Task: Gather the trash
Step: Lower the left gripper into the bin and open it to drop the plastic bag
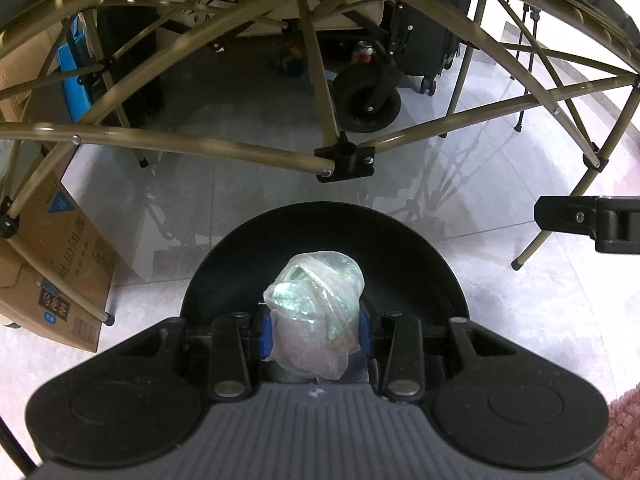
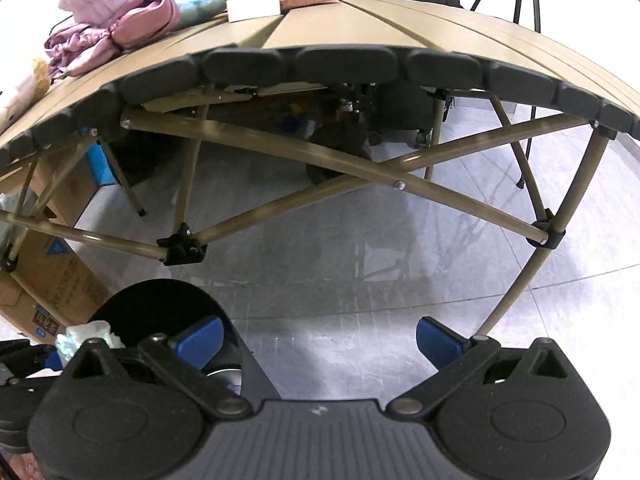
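My left gripper [image 1: 316, 330] is shut on a crumpled clear plastic wrapper [image 1: 316, 300] with a greenish shimmer, held right over the open mouth of a round black trash bin [image 1: 424, 248] on the floor. In the right wrist view the same wrapper [image 2: 86, 336] shows at the lower left, above the black bin [image 2: 160, 300]. My right gripper [image 2: 318, 340] is open and empty, its blue pads [image 2: 200, 338] spread wide, to the right of the bin above the grey tiled floor.
A folding tan table [image 2: 360, 32] stands ahead with crossed metal legs [image 1: 240, 148]. On it lie pink cloth [image 2: 116, 24], a white block [image 2: 252, 6] and boxes. Cardboard boxes [image 1: 60, 264] stand at the left. A black wheel [image 1: 366, 100], luggage and tripod legs [image 2: 528, 60] are behind.
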Demonstrator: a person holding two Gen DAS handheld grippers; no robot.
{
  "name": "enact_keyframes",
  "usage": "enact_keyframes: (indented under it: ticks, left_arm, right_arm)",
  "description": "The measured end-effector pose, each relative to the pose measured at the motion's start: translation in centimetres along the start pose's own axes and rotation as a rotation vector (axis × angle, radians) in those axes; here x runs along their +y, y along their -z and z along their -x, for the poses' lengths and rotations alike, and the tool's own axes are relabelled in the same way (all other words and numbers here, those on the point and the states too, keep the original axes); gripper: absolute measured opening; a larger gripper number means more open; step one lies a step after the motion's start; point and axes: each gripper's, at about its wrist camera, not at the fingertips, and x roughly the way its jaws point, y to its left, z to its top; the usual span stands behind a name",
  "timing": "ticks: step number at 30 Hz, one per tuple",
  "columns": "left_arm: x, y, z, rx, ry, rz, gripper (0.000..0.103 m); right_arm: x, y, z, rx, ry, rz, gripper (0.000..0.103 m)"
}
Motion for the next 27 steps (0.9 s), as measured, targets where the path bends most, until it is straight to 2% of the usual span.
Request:
enact_keyframes:
  ticks: [5,8,11,12,13,15,22,27]
  left_arm:
    - [0.3,0.2,-0.1,0.004,0.001,0.003,0.04]
    - [0.4,0.2,-0.2,0.01,-0.006,0.007,0.046]
    - [0.7,0.3,-0.3,0.013,-0.004,0.021,0.074]
    - [0.8,0.3,-0.2,0.013,-0.008,0.027,0.09]
    - [0.9,0.3,-0.1,0.005,-0.013,0.037,0.101]
    - [1.2,0.4,0.1,-0.007,-0.016,0.052,0.103]
    - [2.3,0.3,-0.6,0.057,-0.012,0.101,0.103]
    - [1.9,0.4,-0.1,0.036,-0.017,0.079,0.103]
  right_arm:
    - [0.0,0.0,-0.5,0.008,0.002,0.005,0.103]
    - [-0.1,0.0,-0.5,0.008,0.004,-0.001,0.103]
    - [0.0,0.1,-0.4,0.004,0.002,-0.003,0.103]
    - [0.0,0.1,-0.4,0.004,0.003,-0.003,0.103]
    - [0.0,0.0,-0.4,0.004,0.002,-0.003,0.103]
    - [0.0,0.1,-0.4,0.003,0.002,-0.003,0.103]
    - [0.1,0.0,-0.6,0.008,0.0,0.003,0.103]
    - [0.3,0.1,-0.6,0.011,0.001,0.006,0.103]
